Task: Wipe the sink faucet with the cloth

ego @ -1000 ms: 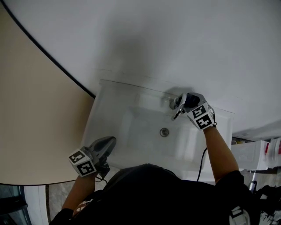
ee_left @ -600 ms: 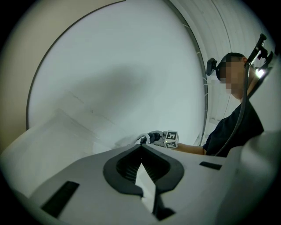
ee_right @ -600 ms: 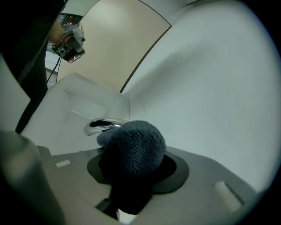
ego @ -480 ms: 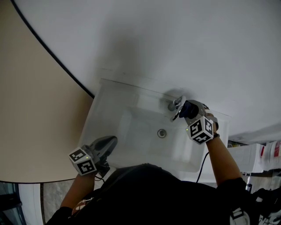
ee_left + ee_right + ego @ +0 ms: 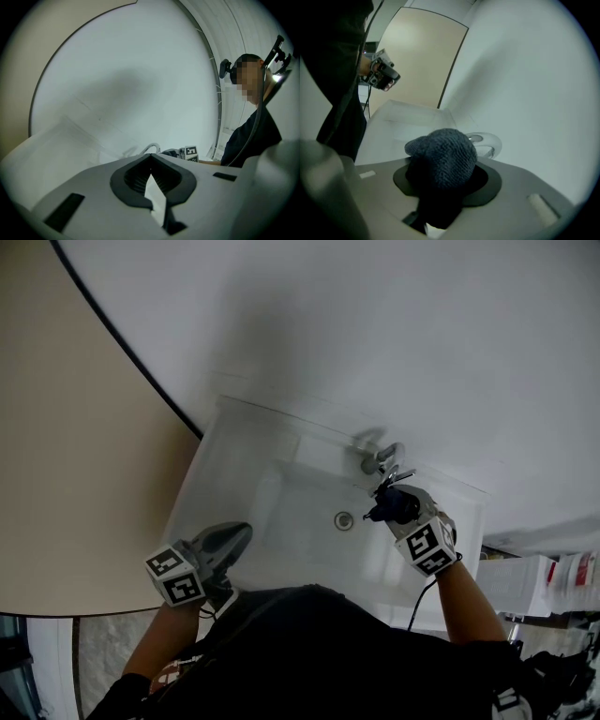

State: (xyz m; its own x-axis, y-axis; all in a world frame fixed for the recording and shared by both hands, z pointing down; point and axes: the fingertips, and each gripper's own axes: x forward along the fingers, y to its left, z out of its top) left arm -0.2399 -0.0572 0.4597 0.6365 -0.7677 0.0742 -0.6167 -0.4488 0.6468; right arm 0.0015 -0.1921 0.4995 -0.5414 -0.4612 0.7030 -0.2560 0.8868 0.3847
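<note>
**Right gripper view: cloth clamped, faucet just beyond**

Right gripper (image 5: 445, 183) had its jaws closed on a bunched dark blue-grey knitted cloth (image 5: 443, 154). The wad bulged up and forward past the black pads. Chrome faucet (image 5: 486, 143) showed just behind the cloth, partly hidden by it; contact could not be told. White sink (image 5: 401, 119) lay to the left of the cloth. Behind it stood a beige panel (image 5: 419, 58), with a white wall (image 5: 525, 84) to its right. Left gripper (image 5: 380, 75) sat upper left, beside the person's dark clothing (image 5: 333, 61).
</note>
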